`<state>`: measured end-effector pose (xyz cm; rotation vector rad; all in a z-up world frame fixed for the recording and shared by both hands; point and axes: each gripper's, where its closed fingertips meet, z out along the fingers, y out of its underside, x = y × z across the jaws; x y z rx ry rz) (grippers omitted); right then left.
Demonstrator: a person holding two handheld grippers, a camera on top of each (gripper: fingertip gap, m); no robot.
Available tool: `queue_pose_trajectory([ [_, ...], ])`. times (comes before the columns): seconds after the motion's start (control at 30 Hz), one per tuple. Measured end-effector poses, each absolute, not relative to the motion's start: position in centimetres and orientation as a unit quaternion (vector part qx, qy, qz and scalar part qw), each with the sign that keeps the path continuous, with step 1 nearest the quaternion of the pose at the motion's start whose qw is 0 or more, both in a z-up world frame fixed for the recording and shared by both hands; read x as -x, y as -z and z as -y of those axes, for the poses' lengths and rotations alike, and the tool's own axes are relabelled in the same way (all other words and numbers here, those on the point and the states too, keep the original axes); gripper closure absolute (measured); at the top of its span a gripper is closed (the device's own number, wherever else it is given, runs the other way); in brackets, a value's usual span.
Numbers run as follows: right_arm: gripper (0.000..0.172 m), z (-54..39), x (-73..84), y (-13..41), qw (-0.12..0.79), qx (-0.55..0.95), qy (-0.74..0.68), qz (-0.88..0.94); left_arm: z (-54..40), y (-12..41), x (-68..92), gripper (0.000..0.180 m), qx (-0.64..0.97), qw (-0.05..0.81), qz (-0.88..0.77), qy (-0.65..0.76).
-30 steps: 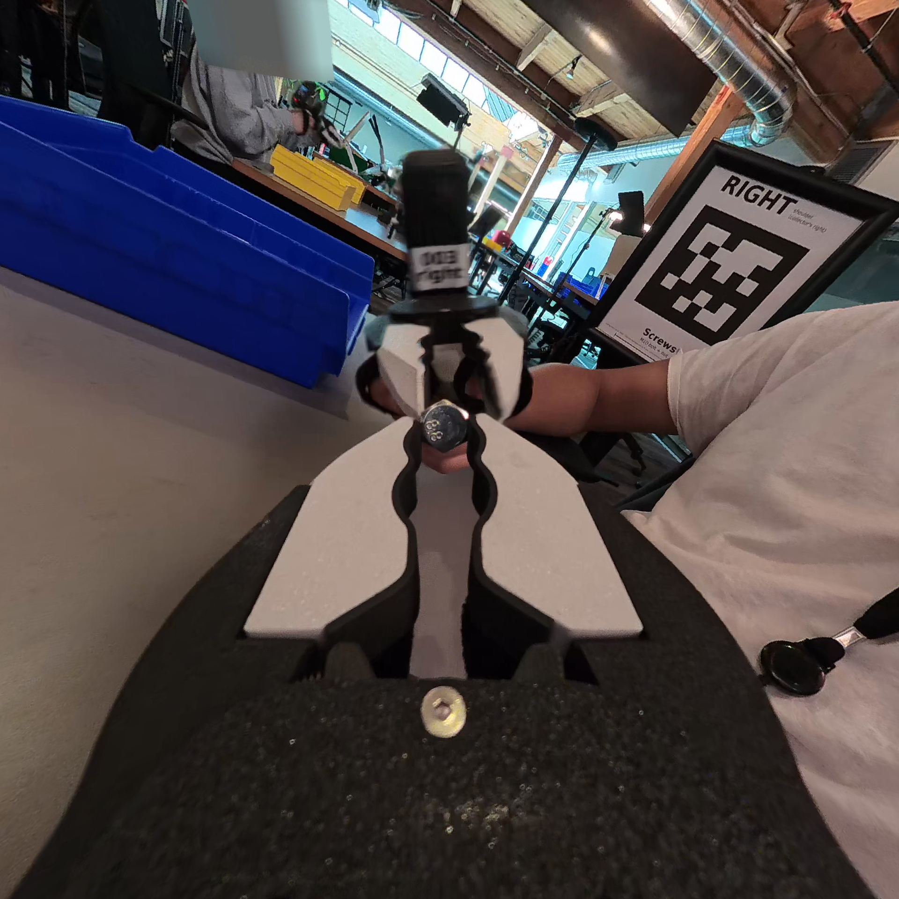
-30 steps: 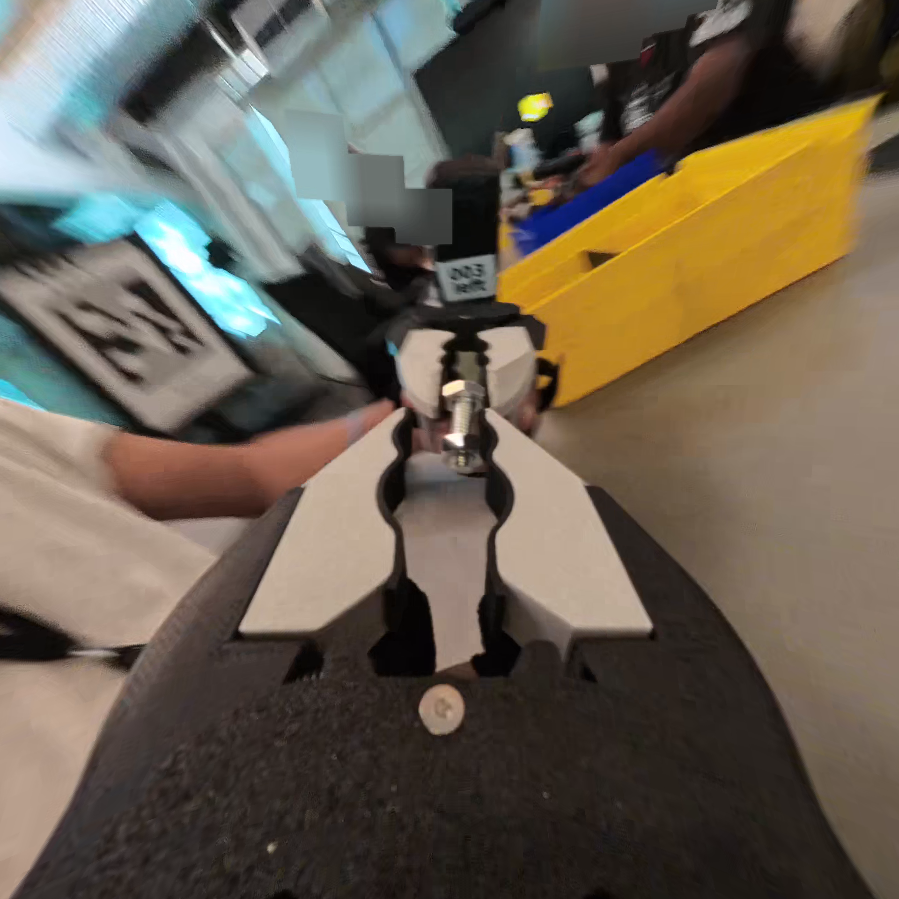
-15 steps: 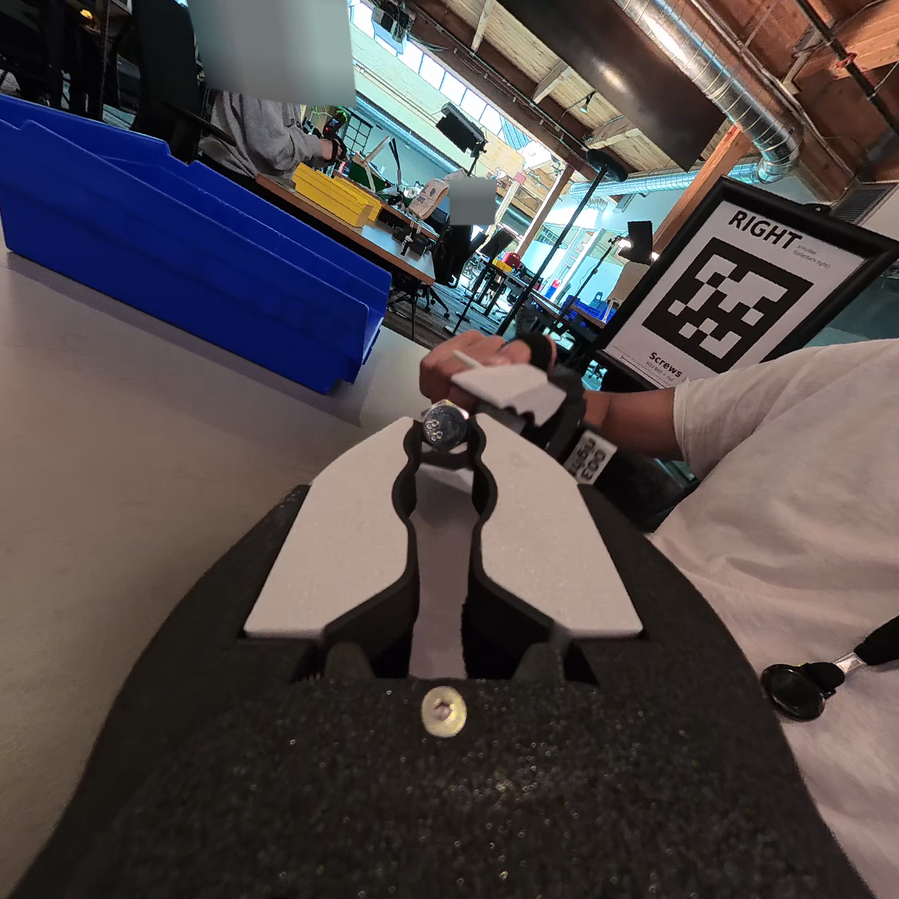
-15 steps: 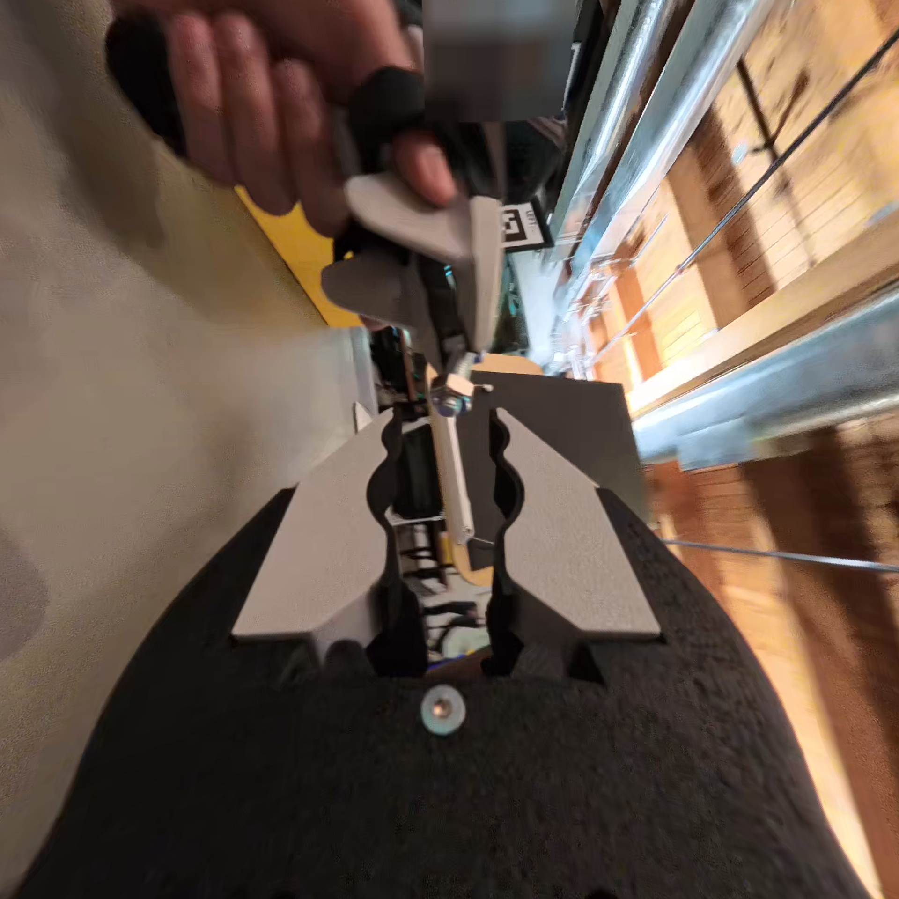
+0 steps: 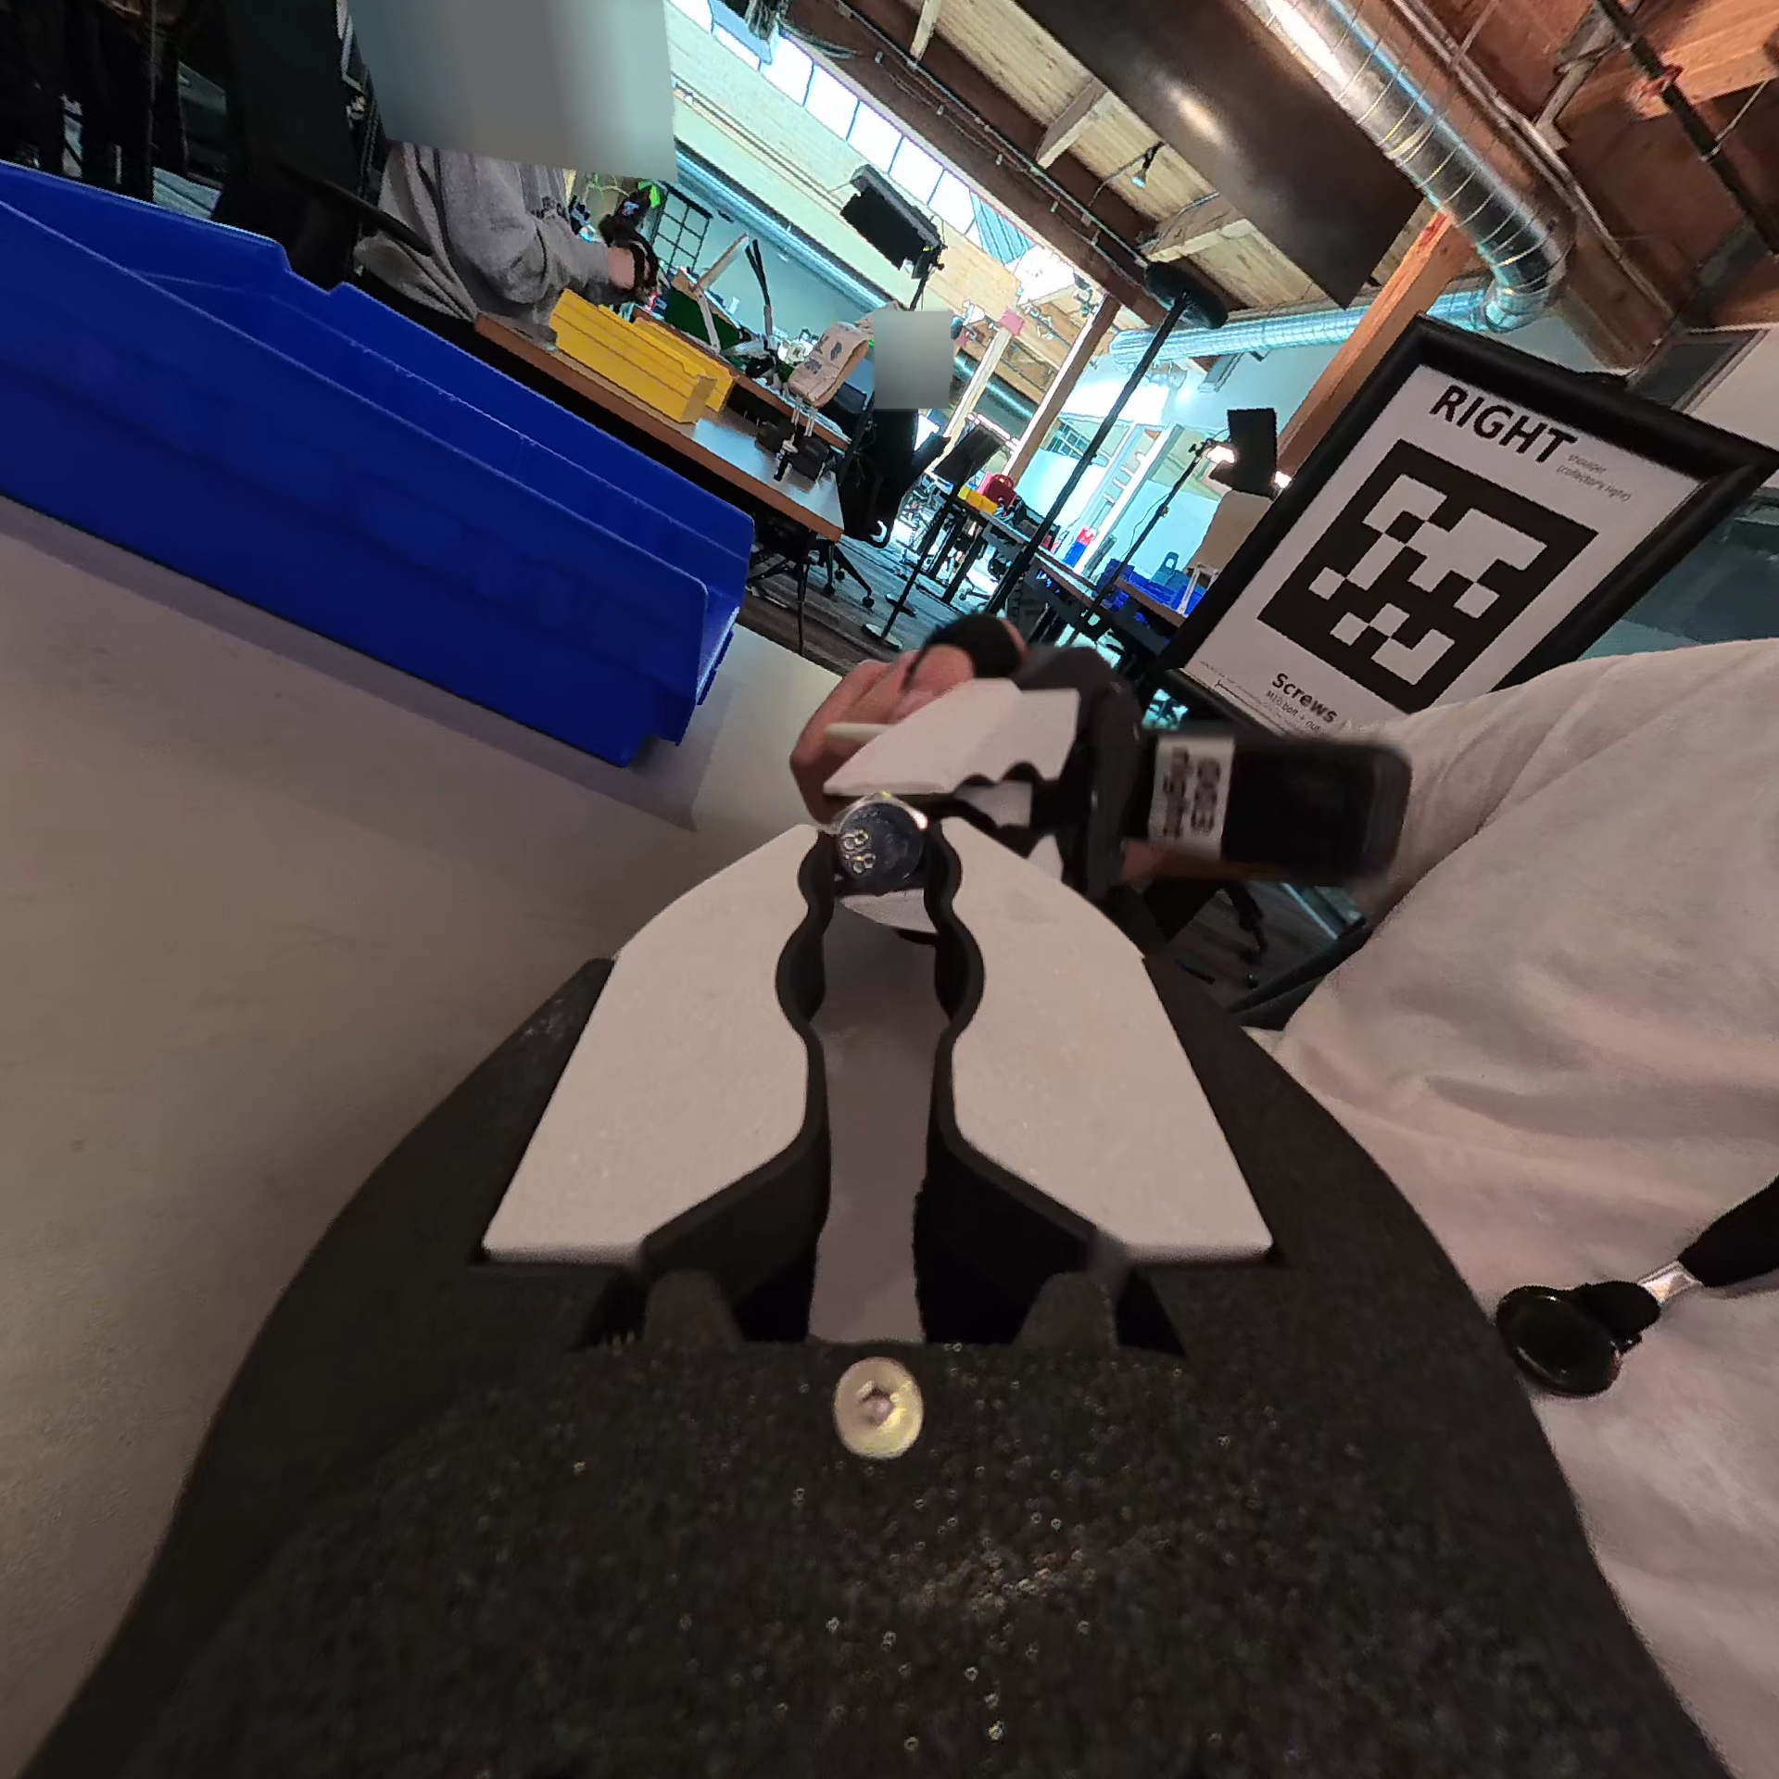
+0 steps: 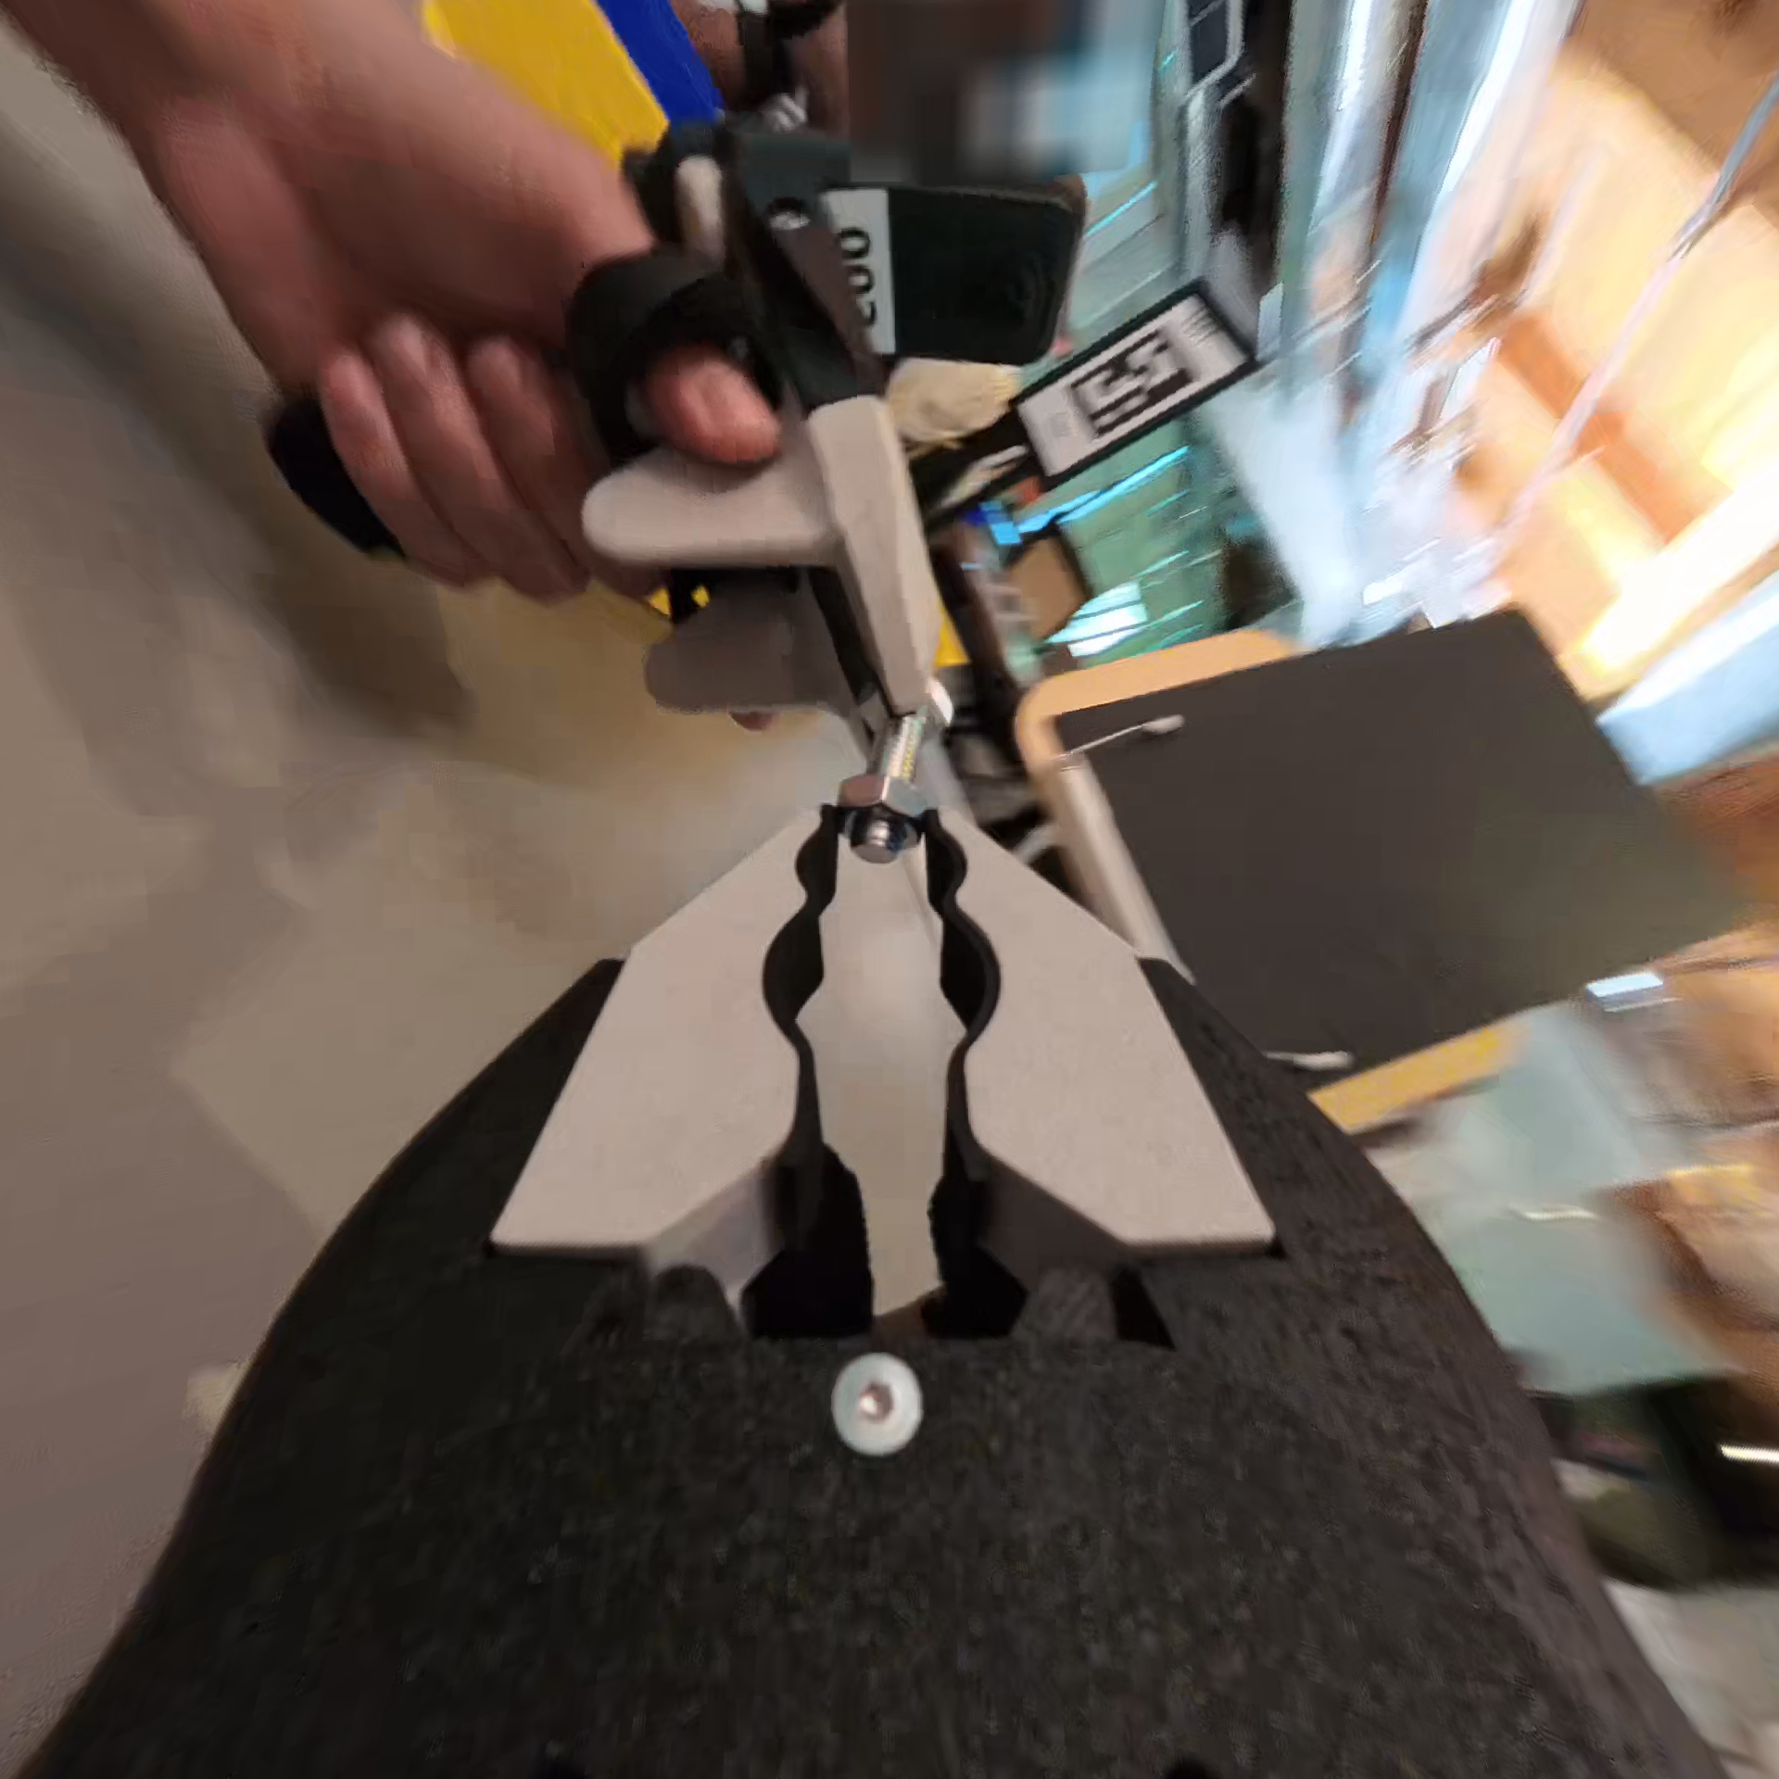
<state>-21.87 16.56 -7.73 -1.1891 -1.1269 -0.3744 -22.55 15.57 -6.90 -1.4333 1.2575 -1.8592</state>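
Observation:
My left gripper (image 5: 878, 855) is shut on the hex head of a silver bolt (image 5: 876, 847) and holds it above the table, head toward the camera. In the right wrist view the bolt's threaded shank (image 6: 900, 746) runs from the left gripper's fingers (image 6: 866, 539) down to a silver hex nut (image 6: 881, 794) on its end. My right gripper (image 6: 881, 826) is shut on that nut at its fingertips. In the left wrist view the right gripper (image 5: 963, 760) lies rolled onto its side, right behind the bolt, with a hand (image 5: 847, 722) around it.
A blue bin (image 5: 385, 481) stands on the pale table (image 5: 241, 963) at the left. A framed sign with a black and white pattern (image 5: 1425, 568) stands at the right, and a white shirt (image 5: 1540, 963) is close by. A yellow bin (image 6: 549, 67) shows behind the left hand. The tips of both grippers are at nearly the same place.
My right gripper rolled from upright onto its side, opened off the nut half a second ago and shut on it again. My left gripper kept hold of the bolt head.

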Motion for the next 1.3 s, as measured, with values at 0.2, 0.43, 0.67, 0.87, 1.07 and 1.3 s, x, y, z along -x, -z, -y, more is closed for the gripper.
queue_pose_trajectory([
  [0.2, 0.154, -15.6, 23.3, 8.2, 0.495, 0.699, -0.421, 0.298, -15.7, 6.7, 22.9, 0.163, 0.515, 0.251, -0.468, 0.673],
  [0.43, 0.154, -16.2, 23.2, 7.0, 0.343, 0.643, -0.678, 0.089, -16.4, 7.1, 23.0, 0.163, 0.526, 0.278, -0.478, 0.647],
  [0.67, 0.128, -15.8, 22.7, 7.5, 0.560, 0.664, -0.356, 0.344, -16.6, 5.7, 23.6, 0.163, 0.507, 0.271, -0.448, 0.684],
  [0.87, 0.129, -15.0, 21.2, 5.5, 0.702, 0.506, 0.081, 0.495, -16.2, 6.1, 23.4, 0.163, 0.511, 0.250, -0.453, 0.687],
  [1.07, 0.131, -14.9, 21.6, 8.2, 0.638, 0.374, 0.311, 0.596, -15.4, 6.5, 23.1, 0.163, 0.509, 0.230, -0.464, 0.688],
  [1.3, 0.138, -15.1, 21.5, 7.2, 0.644, 0.353, 0.346, 0.584, -15.0, 6.7, 23.1, 0.163, 0.507, 0.215, -0.470, 0.690],
])
